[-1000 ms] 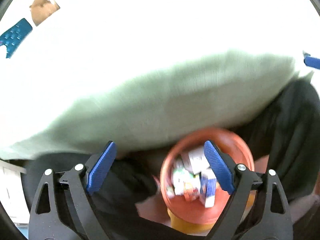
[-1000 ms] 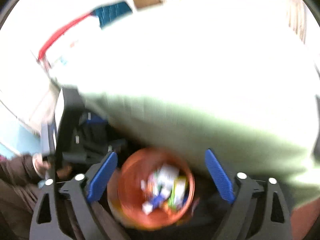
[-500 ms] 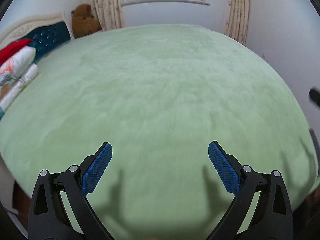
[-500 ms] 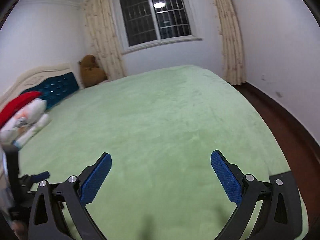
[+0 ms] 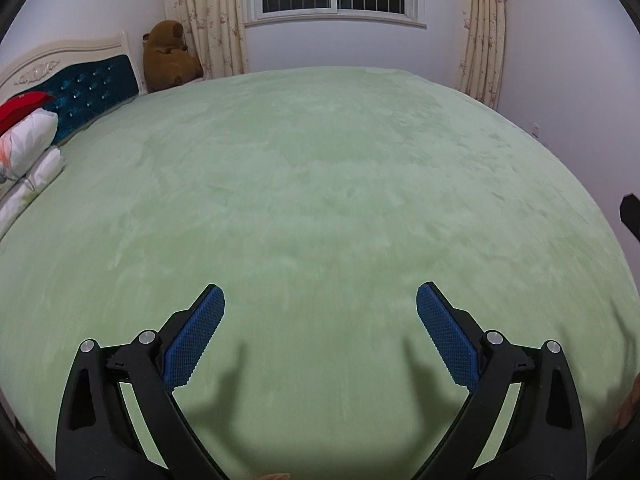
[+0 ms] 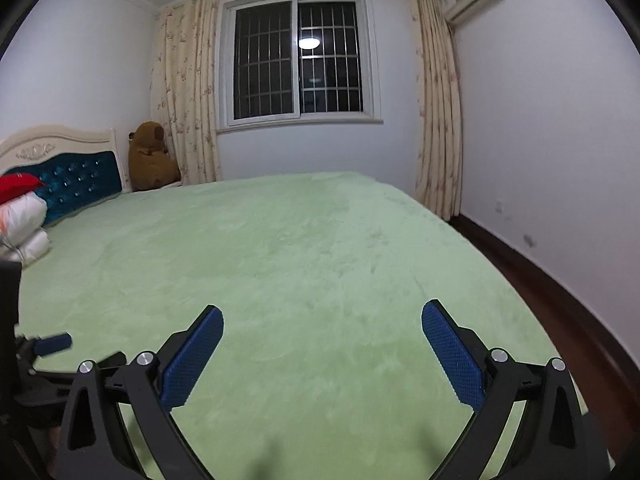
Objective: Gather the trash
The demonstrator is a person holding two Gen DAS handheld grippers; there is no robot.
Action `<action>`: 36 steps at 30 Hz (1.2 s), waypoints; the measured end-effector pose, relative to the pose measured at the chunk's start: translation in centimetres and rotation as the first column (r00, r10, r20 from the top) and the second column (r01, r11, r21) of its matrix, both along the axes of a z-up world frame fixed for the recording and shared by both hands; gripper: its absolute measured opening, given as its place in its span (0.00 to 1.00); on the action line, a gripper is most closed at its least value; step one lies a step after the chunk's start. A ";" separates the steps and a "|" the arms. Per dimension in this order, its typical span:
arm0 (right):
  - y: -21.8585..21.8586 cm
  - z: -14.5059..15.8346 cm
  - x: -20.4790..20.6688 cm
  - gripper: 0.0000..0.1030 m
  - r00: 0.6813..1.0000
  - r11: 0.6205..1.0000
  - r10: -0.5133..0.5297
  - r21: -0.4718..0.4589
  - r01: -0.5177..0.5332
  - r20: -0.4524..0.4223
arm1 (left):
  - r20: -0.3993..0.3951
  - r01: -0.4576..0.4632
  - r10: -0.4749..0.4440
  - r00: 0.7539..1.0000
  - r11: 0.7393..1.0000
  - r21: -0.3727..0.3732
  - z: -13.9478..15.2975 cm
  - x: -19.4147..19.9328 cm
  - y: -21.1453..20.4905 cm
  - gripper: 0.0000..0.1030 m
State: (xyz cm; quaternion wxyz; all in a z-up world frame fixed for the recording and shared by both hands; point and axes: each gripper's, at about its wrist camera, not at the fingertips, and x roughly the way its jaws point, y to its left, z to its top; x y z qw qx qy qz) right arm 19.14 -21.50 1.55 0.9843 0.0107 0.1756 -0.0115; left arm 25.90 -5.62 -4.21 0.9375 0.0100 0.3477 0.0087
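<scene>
hovering over the green bedspread (image 5: pixel 320 184), left claw (image 5: pixel 320 320) and right claw (image 6: pixel 322 332) gape wide, holding nothing.

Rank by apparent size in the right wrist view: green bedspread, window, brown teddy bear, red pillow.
1. green bedspread, fills most of the frame.
2. window.
3. brown teddy bear.
4. red pillow, cut off by the frame edge, so its true extent is unsure.

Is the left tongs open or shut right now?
Open: the left tongs show both blue pads spread wide apart over the green bed cover, holding nothing.
</scene>
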 end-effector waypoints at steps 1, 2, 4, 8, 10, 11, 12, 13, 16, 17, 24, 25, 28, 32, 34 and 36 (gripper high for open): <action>0.1 -0.5 0.4 0.95 1.000 1.000 0.001 -0.004 -0.001 -0.011 | 0.003 -0.005 0.005 1.000 1.000 0.005 -0.2 0.4 0.0 0.92; 0.2 -1.1 0.7 0.95 1.000 1.000 0.005 -0.005 -0.005 -0.027 | 0.001 -0.010 0.010 1.000 1.000 0.007 -0.5 0.8 0.0 0.92; 0.3 -1.9 0.9 0.95 0.999 1.000 0.007 -0.005 -0.008 -0.047 | -0.010 -0.017 0.017 1.000 1.000 -0.004 -1.1 1.3 0.2 0.92; -0.1 -2.1 1.4 0.95 0.998 1.000 -0.001 0.016 0.002 -0.062 | -0.010 -0.021 0.021 1.000 1.000 -0.021 -1.6 1.2 0.5 0.92; -0.3 -2.2 1.5 0.95 0.998 1.000 -0.006 0.024 0.008 -0.070 | 0.000 -0.017 0.017 1.000 1.000 -0.020 -1.5 1.0 0.5 0.92; -0.4 -2.3 1.5 0.95 0.997 1.000 -0.009 0.027 0.011 -0.074 | 0.003 -0.017 0.017 1.000 1.000 -0.017 -1.6 1.0 0.4 0.92; -0.4 -2.4 1.6 0.95 0.997 0.999 -0.011 0.029 0.014 -0.077 | 0.005 -0.016 0.016 1.000 1.000 -0.014 -1.6 1.0 0.4 0.92; -0.6 -2.5 2.1 0.95 0.997 0.999 -0.012 0.031 0.014 -0.079 | 0.007 -0.014 0.014 1.000 1.000 -0.010 -1.6 0.9 0.3 0.92; -0.5 -2.6 2.1 0.95 0.997 0.999 -0.013 0.029 0.015 -0.078 | 0.007 -0.015 0.015 1.000 1.000 -0.009 -1.7 1.0 0.4 0.92; -0.5 -2.6 2.1 0.95 0.997 0.999 -0.013 0.029 0.016 -0.078 | 0.007 -0.015 0.015 1.000 1.000 -0.013 -1.7 1.0 0.5 0.92; -0.3 -2.7 2.2 0.95 0.997 1.000 -0.015 0.022 0.016 -0.078 | 0.000 -0.014 0.014 1.000 0.999 -0.037 -1.8 1.1 0.7 0.92; -0.3 -2.7 2.2 0.95 0.997 1.000 -0.015 0.022 0.017 -0.078 | -0.001 -0.014 0.014 1.000 0.999 -0.037 -1.8 1.1 0.7 0.92; -0.4 -2.8 2.2 0.95 0.997 1.000 -0.016 0.024 0.018 -0.081 | 0.000 -0.014 0.014 1.000 0.999 -0.037 -1.8 1.2 0.7 0.92; -0.4 -2.8 2.3 0.95 0.997 0.999 -0.017 0.025 0.019 -0.081 | -0.004 -0.014 0.014 1.000 0.999 -0.042 -1.8 1.2 0.7 0.92; -0.4 -2.8 2.3 0.95 0.996 0.999 -0.017 0.027 0.019 -0.082 | -0.006 -0.013 0.013 1.000 0.999 -0.047 -1.8 1.3 0.8 0.92; -0.5 -2.8 2.3 0.95 0.996 0.999 -0.018 0.030 0.021 -0.084 | -0.006 -0.013 0.012 1.000 0.999 -0.050 -1.8 1.3 0.8 0.92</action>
